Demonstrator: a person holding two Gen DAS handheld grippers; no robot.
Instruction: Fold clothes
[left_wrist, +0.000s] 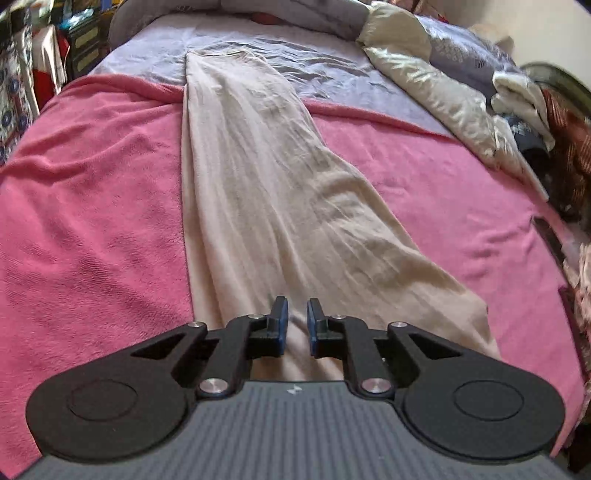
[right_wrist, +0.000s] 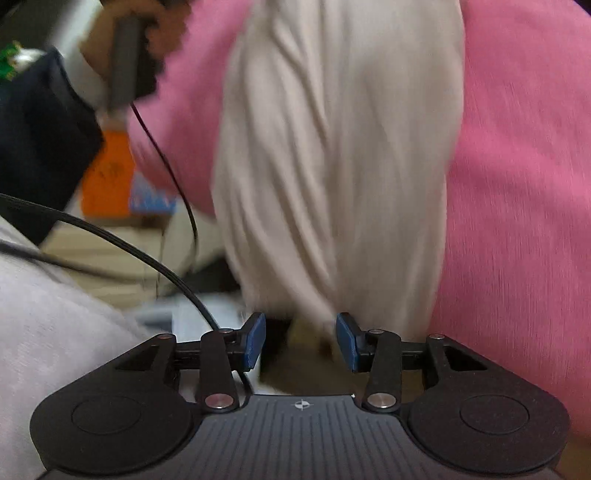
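Observation:
A long cream garment, folded lengthwise into a narrow strip, lies along the pink blanket on the bed. My left gripper hovers over its near end. Its blue pads stand a narrow gap apart, with only the cloth below showing through the gap. In the blurred right wrist view the garment hangs over the blanket's edge. My right gripper is open at the cloth's lower hem, and its pads stand clear of the fabric.
Crumpled bedding and a pile of clothes line the bed's right side, and a lilac sheet covers the far end. A hand on a grey handle, black cables and an orange box on the floor are at the right view's left.

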